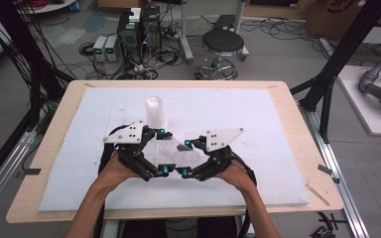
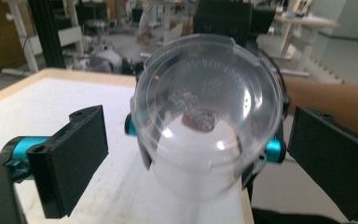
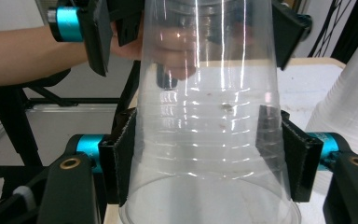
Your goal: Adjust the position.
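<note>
White foam sheet point(image 1: 258, 148) over a pale wooden table point(image 1: 297, 148), grey floor behind with a black stool point(image 1: 222, 44), computer towers point(image 1: 138, 29) and loose cables. In the high view a clear plastic cup point(image 1: 171, 148) lies level between the two hands, a stack of clear cups point(image 1: 156, 112) standing upright just beyond it. The right gripper point(image 3: 209, 149) view shows its pads clamped on the cup's wall; the left gripper point(image 2: 198, 149) view looks at the cup's base, its jaws spread wide, clear of it.
</note>
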### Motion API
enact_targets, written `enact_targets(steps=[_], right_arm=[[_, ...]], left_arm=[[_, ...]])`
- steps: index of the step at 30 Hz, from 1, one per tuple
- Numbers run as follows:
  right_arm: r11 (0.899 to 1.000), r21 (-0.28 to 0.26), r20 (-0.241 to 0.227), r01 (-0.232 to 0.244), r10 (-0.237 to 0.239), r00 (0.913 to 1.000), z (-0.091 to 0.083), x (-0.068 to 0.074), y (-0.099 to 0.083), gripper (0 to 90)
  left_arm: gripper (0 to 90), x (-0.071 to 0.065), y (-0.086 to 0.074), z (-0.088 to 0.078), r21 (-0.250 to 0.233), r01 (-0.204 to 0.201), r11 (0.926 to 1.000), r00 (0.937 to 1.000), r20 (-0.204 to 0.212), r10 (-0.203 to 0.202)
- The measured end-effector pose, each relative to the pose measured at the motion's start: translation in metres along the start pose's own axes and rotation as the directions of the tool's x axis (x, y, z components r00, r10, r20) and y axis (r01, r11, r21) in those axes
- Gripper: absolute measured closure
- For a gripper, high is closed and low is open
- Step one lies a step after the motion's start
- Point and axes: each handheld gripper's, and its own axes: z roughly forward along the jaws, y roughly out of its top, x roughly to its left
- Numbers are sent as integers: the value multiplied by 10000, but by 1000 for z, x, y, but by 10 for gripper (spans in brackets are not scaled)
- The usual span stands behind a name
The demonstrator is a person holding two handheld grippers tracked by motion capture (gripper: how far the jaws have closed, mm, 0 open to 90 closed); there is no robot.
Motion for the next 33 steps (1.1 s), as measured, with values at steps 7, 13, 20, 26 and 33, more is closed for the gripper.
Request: enact_targets(steps=[7,13,20,26,33], right_arm=[[9779,2092,254,-22,-32,9997,-5,2,8,328],[9057,4238,271,81,-216,9994,-6,4,27,330],[8125,5823,34,271,-357,9994,2,6,40,331],[7407,6706,-232,400,-329,9992,12,8,47,332],[7350,6754,-473,605,-386,9981,14,10,50,332]], left_arm=[[50,3,12,-11,2963,-293,9546,9991,-220,375],[49,7,21,-4,5146,-325,8568,9994,224,245],[50,8,25,10,6374,-323,7698,9989,460,38],[78,7,27,18,6441,-429,7638,9985,541,105],[93,5,26,28,6182,-649,7833,9964,834,168]])
